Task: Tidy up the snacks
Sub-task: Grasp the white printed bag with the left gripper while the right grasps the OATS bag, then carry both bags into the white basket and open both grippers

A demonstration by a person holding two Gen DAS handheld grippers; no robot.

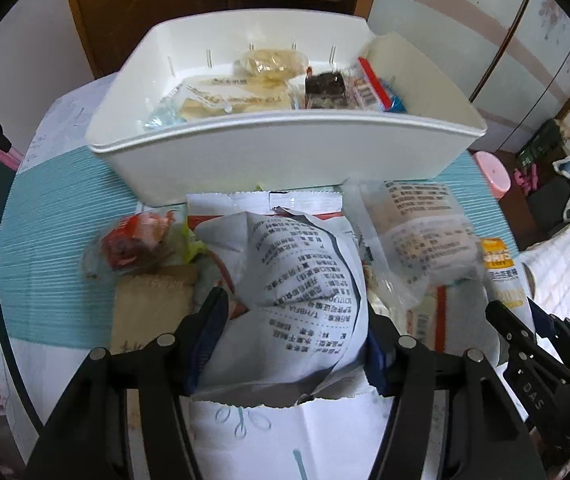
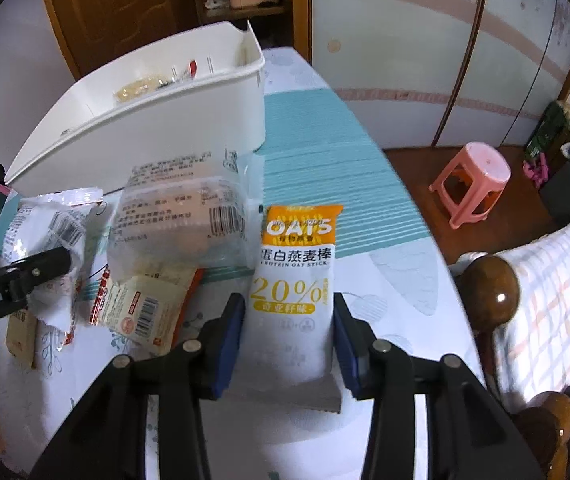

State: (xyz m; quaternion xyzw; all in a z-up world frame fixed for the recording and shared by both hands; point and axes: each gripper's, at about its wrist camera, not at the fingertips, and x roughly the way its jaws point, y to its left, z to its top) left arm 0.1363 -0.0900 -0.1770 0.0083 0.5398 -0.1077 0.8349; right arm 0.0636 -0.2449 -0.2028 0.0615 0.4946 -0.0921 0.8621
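The job looks partly done. The white bin (image 1: 245, 152) already holds several snacks: pale flat packets at its left and middle, a dark bar and a red-and-blue packet toward its right. A fair number are still out on the surface (image 1: 45, 240) in front of it.

Going left to right across that loose pile: a small red-wrapped snack (image 1: 125, 248) and a tan cracker pack (image 1: 153, 308) lie at the left. Next comes the white printed bag (image 1: 297, 292), which the left gripper (image 1: 293, 332) has clamped between its blue pads, jaws pressed into the crinkled sides. Beside it lies a clear pouch (image 1: 421, 232), with a flat red-edged packet (image 2: 145, 312) below it. Furthest right is the oat bar packet (image 2: 297, 292), gripped at its lower half by the right gripper (image 2: 289, 336).

By my reckoning at least five snacks are left to move, two of them in hand.

For room: the bin's near wall stands just beyond the pile, so anything carried must clear its rim. To the right of the oat bar the surface is bare up to its curved edge, past which are the floor and a pink stool (image 2: 473, 184). A wooden bedpost (image 2: 489, 284) stands close at the right.
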